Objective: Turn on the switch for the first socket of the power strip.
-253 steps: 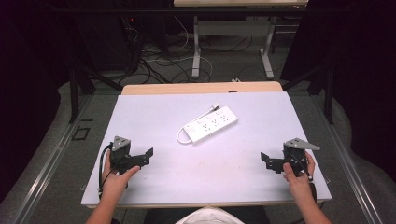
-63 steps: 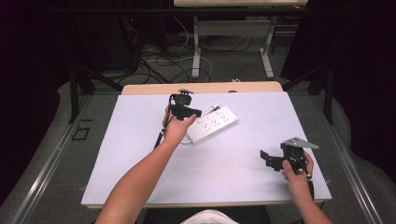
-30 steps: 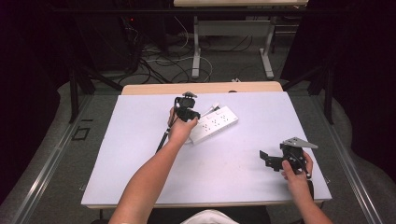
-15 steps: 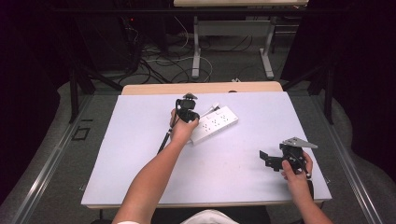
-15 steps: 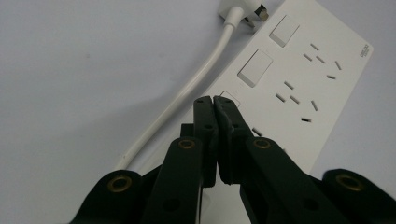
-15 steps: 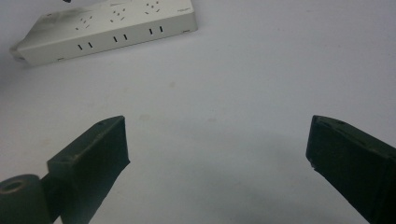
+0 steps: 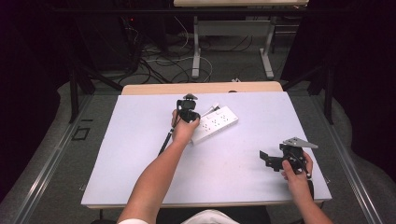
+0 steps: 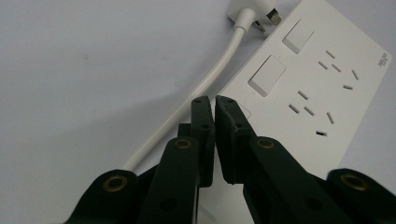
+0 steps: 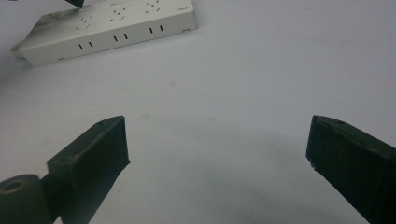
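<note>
A white plastic power strip (image 7: 214, 124) with a stiff white cord (image 8: 196, 95) lies slantwise near the far edge of the pale surface (image 7: 140, 154). The left tongs (image 8: 214, 103), pressed nearly shut on nothing, hover over its switch end. The right tongs (image 9: 217, 140) rest spread wide near the right edge. Likely next: pressing a white rocker switch (image 8: 266, 75), which calls for a small downward push.

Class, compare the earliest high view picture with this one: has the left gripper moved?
Yes. The left gripper has moved from the table's near left edge forward and rightward to the power strip.
</note>
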A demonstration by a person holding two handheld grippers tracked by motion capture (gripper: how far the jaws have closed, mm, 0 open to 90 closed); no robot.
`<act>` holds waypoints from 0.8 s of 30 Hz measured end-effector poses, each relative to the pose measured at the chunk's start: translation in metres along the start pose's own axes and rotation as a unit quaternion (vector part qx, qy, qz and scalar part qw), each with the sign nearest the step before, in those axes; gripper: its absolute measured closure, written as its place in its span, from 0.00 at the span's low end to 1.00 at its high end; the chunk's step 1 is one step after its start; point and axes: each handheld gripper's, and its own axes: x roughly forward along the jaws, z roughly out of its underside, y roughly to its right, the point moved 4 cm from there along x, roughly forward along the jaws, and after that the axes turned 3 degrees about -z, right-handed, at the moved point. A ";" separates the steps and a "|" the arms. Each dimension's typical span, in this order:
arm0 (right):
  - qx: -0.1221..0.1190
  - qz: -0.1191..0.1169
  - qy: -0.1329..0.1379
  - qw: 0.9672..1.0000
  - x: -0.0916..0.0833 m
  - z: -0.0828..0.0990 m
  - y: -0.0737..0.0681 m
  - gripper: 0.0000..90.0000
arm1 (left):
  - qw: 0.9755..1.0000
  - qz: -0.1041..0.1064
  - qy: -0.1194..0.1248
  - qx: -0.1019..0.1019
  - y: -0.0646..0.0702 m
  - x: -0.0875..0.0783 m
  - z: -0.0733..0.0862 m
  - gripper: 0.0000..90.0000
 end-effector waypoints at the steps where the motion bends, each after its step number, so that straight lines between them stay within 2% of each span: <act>1: 0.000 0.000 0.000 1.000 0.000 0.000 0.000 0.06 | 1.000 -0.001 0.001 -0.003 0.000 0.000 0.000 0.96; 5: 0.003 0.000 0.000 1.000 0.001 0.000 -0.001 0.06 | 1.000 0.002 0.005 0.000 0.000 0.001 0.000 0.97; 8: 0.005 -0.001 -0.001 1.000 0.001 0.000 -0.001 0.06 | 1.000 0.006 0.006 -0.006 0.000 0.002 0.000 0.97; 14: 0.006 -0.004 -0.004 1.000 0.001 0.001 -0.001 0.06 | 1.000 0.003 0.015 -0.009 0.000 0.002 0.002 0.98; 16: 0.003 -0.005 -0.004 1.000 0.002 0.001 -0.001 0.06 | 1.000 0.001 0.014 -0.005 -0.001 0.001 0.002 1.00; 21: 0.005 -0.006 -0.010 1.000 0.002 0.002 -0.002 0.06 | 1.000 0.002 0.007 -0.012 -0.002 0.002 0.003 1.00; 24: 0.003 -0.006 -0.008 1.000 0.003 0.002 -0.001 0.06 | 1.000 0.001 0.009 -0.006 -0.003 0.002 0.003 1.00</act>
